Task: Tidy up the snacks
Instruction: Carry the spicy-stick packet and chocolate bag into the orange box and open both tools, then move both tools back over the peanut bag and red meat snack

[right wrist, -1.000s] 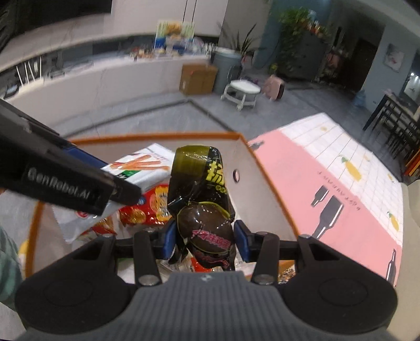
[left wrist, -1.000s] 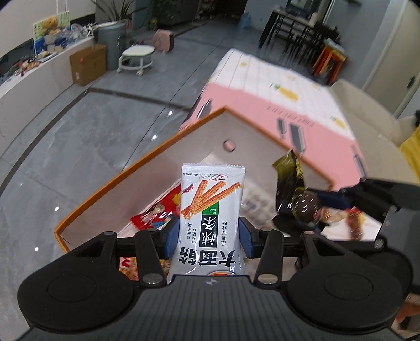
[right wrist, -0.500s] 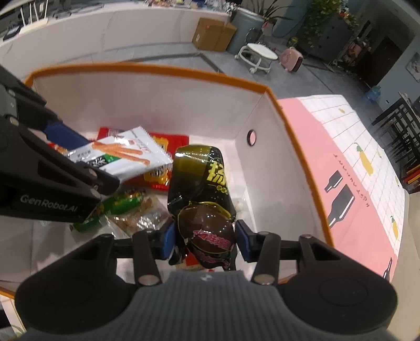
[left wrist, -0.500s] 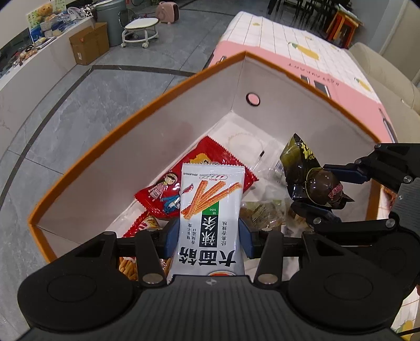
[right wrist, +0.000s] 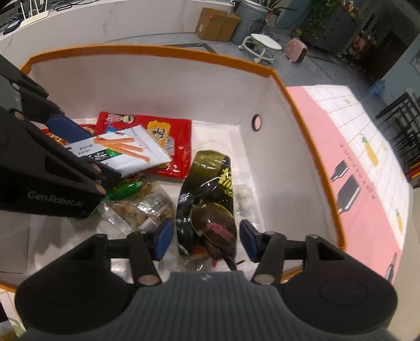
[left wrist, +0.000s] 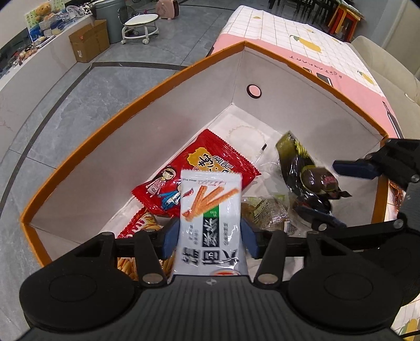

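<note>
Both snacks hung right over the box, tools letting go

My left tool (left wrist: 208,237) was opening around the white stick-snack pack (left wrist: 210,209), long axis up-frame; my right tool (right wrist: 204,240) was opening too, pads clear of the dark pouch (right wrist: 207,199) inside the orange-rimmed box (right wrist: 162,51).

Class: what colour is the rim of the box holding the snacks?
Orange; the box rim runs along white walls, clearest in the right wrist view.

place: home living-dining room | cues: sofa (left wrist: 388,60); dining chairs (right wrist: 404,115); potted plants (right wrist: 323,13)
</note>
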### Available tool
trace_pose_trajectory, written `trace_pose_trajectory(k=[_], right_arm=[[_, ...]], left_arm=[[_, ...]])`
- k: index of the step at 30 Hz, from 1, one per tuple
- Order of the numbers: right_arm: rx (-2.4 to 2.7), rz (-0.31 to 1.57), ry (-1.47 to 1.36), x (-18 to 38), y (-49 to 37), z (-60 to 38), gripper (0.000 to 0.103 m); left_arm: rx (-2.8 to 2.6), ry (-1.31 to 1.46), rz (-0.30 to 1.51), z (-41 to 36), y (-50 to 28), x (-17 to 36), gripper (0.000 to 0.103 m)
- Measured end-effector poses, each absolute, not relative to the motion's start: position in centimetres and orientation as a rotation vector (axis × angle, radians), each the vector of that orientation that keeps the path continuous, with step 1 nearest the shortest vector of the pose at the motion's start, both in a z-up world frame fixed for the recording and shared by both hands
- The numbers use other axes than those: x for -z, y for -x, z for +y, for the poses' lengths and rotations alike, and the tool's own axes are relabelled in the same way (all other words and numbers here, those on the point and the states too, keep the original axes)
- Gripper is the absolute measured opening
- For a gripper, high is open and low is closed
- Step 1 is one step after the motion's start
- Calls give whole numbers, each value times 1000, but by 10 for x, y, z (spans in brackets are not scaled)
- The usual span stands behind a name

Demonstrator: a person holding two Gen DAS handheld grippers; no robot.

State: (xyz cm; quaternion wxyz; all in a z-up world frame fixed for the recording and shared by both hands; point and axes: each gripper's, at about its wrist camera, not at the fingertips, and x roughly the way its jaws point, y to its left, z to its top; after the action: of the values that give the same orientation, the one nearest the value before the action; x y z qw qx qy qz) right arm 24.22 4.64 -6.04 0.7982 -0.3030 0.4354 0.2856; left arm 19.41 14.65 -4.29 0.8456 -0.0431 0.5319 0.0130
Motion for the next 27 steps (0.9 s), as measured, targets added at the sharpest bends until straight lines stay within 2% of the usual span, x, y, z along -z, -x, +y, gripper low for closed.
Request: trace_pose_trajectory(k=[4, 8, 10, 12, 27], right_arm=[[-600, 911, 633, 50, -242, 43, 65], [-584, 875, 596, 34, -237, 35, 76], [-574, 844, 568, 25, -231, 29, 77], [-555, 805, 532, 15, -225, 22, 82], [-444, 547, 250, -44, -148, -50, 93]], left_arm=[[-28, 103, 1098, 147, -189, 34, 72], [-36, 109, 1048, 146, -181, 18, 73], [-42, 119, 1011, 145, -176, 8, 74], [-44, 133, 967, 143, -170, -3, 75], [3, 60, 656, 89, -112, -61, 80]])
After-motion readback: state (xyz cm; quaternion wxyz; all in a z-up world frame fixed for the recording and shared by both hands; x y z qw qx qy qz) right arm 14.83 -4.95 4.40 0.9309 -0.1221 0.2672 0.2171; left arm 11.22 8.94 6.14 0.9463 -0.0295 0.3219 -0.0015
